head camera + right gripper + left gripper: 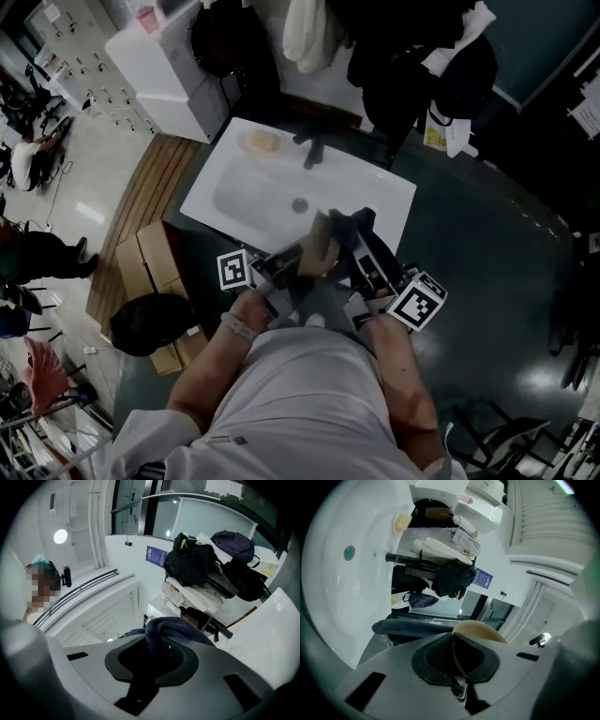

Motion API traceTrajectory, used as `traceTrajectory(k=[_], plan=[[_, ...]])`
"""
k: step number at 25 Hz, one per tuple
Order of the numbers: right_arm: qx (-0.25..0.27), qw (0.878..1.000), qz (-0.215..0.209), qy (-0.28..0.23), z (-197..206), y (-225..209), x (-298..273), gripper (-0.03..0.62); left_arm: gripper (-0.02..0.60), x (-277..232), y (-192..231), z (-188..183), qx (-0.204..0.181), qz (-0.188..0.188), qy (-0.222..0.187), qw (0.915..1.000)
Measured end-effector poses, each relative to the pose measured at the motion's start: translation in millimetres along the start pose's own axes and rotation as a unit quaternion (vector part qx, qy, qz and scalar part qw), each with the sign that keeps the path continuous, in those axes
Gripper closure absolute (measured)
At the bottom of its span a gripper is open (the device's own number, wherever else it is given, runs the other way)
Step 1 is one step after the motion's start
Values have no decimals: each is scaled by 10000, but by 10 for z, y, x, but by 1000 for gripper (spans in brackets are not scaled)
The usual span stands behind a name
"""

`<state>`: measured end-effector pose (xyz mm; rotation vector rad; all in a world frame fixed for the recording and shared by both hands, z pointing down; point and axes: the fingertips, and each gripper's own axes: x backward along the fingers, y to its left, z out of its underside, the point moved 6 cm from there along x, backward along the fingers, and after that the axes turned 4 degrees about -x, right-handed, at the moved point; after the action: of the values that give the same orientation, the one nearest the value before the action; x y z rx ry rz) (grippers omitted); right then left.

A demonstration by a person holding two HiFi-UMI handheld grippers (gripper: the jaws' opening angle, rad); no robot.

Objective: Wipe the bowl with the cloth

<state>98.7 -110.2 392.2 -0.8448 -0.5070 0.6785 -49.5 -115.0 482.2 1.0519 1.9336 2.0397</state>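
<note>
Left tool clamps the rim of the tan bowl; right tool clamps the dark blue cloth, both above the white sink at its near edge. Blue wall notice: print too small to read.

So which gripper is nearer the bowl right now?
Left. The left gripper is shut on the bowl at its rim; the right gripper, holding the cloth, sits just beside it over the sink.

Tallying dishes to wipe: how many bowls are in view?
1: the bowl, clamped in the left gripper over the sink's front edge. Others may be hidden.
</note>
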Motion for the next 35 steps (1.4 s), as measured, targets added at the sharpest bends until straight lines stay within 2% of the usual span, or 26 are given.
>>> traceTrajectory(k=[4,7,14,18,23,27,35], plan=[[-32,9993,341,114,78,-154,20,526,560,-21,-43,-25,47,140,-92,9998],[-52,9985,434,321,173,-199,31,525,560,-33,-42,-48,72,168,-222,9996],[-165,9966,268,767,378,-183,24,525,560,21,18,-169,-17,-138,-630,9979],[-221,9959,100,870,405,-80,-11,526,560,51,41,-209,-165,-349,-683,9969],[-209,9975,-114,671,263,70,-42,525,558,32,62,-205,-511,-656,-482,9954],[-263,9987,-232,374,115,81,21,525,558,8,51,-157,-695,-741,-261,9945],[24,9999,14,-150,-200,-26,262,525,560,-101,-82,-104,-1055,-786,-29,9913]])
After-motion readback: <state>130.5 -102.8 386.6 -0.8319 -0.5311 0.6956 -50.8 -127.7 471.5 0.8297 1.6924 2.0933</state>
